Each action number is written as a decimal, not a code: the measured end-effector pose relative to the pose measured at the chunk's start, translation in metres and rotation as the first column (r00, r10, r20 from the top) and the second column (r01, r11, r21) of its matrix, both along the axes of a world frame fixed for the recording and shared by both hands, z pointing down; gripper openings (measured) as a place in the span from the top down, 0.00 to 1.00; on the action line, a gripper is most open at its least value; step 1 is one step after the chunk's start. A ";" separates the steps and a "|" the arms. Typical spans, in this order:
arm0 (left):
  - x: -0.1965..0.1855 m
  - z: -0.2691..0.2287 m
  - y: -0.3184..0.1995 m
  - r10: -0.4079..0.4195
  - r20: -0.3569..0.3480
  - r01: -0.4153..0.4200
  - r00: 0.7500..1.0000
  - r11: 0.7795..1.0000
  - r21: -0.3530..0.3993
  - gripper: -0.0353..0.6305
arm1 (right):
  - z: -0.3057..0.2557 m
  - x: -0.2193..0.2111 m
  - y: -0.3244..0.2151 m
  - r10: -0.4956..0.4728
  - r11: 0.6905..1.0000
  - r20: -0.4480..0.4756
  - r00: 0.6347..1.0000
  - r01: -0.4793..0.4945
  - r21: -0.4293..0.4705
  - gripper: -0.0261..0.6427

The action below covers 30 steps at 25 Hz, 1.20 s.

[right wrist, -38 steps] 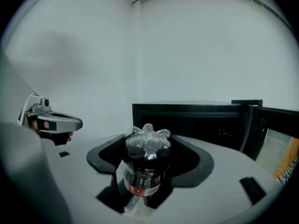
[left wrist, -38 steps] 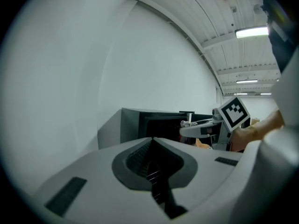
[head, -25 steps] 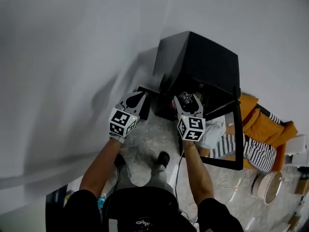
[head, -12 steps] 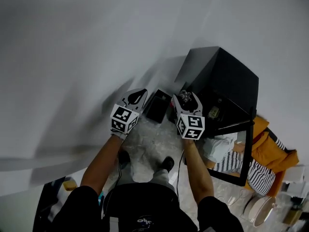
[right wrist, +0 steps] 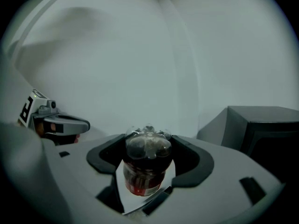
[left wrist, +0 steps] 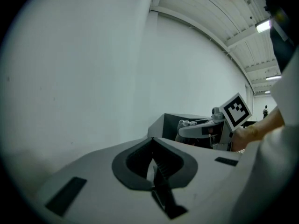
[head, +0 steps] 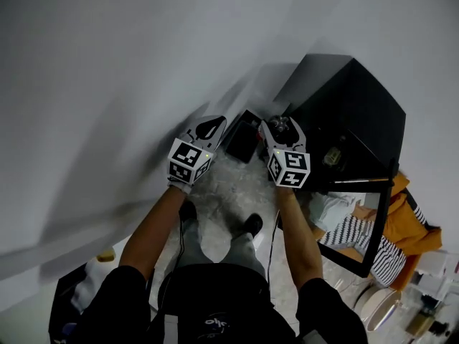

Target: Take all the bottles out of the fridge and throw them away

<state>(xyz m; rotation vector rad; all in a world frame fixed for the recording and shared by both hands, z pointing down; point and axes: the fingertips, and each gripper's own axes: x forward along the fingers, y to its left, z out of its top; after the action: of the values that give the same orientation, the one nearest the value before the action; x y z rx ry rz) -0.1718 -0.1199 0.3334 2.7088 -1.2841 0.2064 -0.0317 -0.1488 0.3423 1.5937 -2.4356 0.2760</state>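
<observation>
The right gripper (right wrist: pixel 147 141) is clamped on a small bottle (right wrist: pixel 145 169) of dark drink, its base pointing away from the hand. It is held outside the fridge (head: pixel 349 110), just left of the open front, likely ready for dropping into the dark open box (head: pixel 242 136) on the floor beside the fridge. The left gripper (left wrist: pixel 152 146), jaws pressed together on nothing, hangs further left of the fridge, apparently just keeping clear.
</observation>
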 end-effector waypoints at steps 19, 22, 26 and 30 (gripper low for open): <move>0.039 0.195 -0.007 0.064 0.001 -0.064 0.998 0.985 -0.160 0.94 | 0.211 0.012 -0.020 -0.004 0.994 -0.017 1.000 0.002 -0.111 0.49; 0.043 0.236 0.000 0.076 0.006 -0.074 0.997 0.979 -0.192 0.94 | 0.252 0.014 -0.013 -0.002 0.991 -0.018 1.000 0.000 -0.132 0.49; 0.048 0.285 0.016 0.088 0.011 -0.083 0.996 0.968 -0.237 0.94 | 0.306 0.016 0.005 0.003 0.984 -0.023 1.000 -0.007 -0.177 0.49; 0.050 0.320 0.030 0.098 0.014 -0.090 0.995 0.958 -0.271 0.94 | 0.348 0.019 0.024 0.009 0.975 -0.025 1.000 -0.014 -0.223 0.49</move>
<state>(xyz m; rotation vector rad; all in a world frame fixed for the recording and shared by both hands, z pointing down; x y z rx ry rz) -0.1217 -0.0899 0.6532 2.5416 -1.0468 0.3985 -0.0123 -0.1243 0.6899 1.5053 -2.2850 0.5101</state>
